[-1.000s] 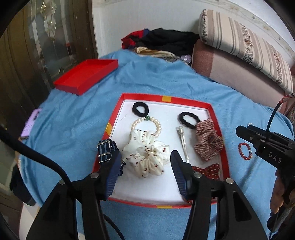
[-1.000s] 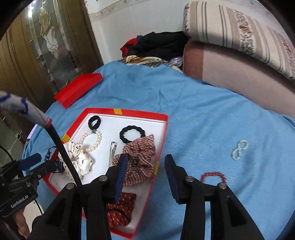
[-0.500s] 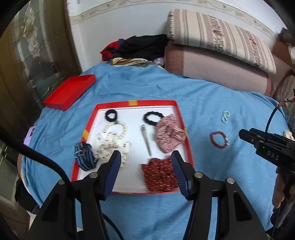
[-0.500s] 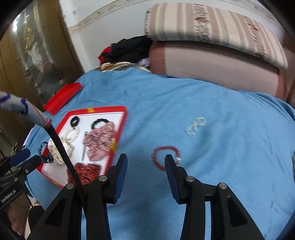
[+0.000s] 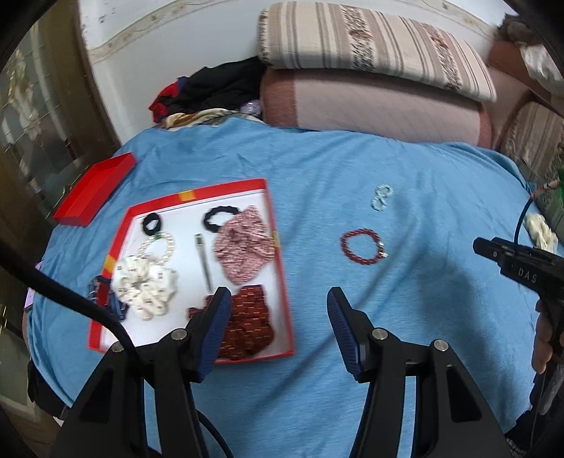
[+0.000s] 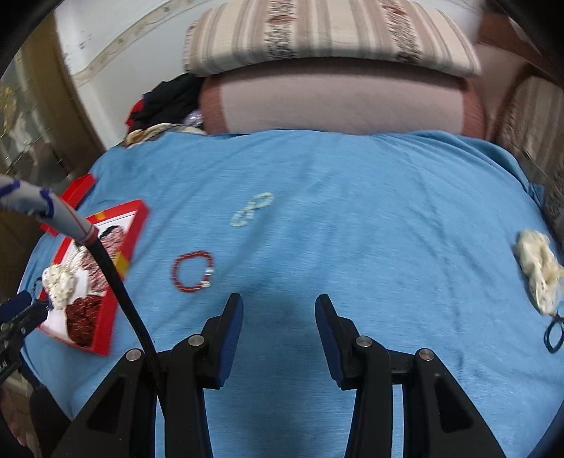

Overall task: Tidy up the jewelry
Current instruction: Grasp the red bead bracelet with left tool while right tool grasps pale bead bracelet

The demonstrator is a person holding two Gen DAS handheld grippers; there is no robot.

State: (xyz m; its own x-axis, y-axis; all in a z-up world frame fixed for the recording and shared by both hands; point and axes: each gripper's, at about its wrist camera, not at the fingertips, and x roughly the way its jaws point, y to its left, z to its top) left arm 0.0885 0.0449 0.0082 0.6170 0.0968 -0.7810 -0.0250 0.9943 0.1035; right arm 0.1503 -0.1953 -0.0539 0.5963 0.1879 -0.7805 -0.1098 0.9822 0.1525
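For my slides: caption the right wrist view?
Open right gripper over blue cloth, near red bead bracelet.

We see even, soft indoor light with no hard glare; the blue cloth (image 5: 352, 169) reads bright, the black corners of both fisheye views dark. A faint shadow darkens the cloth just ahead of the right tool (image 6: 278, 310) and another lies near the red bracelet (image 5: 363, 246). The right wrist view is smeared sideways, blurring the striped cushion (image 6: 331, 31) and pale bracelet (image 6: 252, 209). The left wrist view is sharper, though straight edges bow toward the rim.
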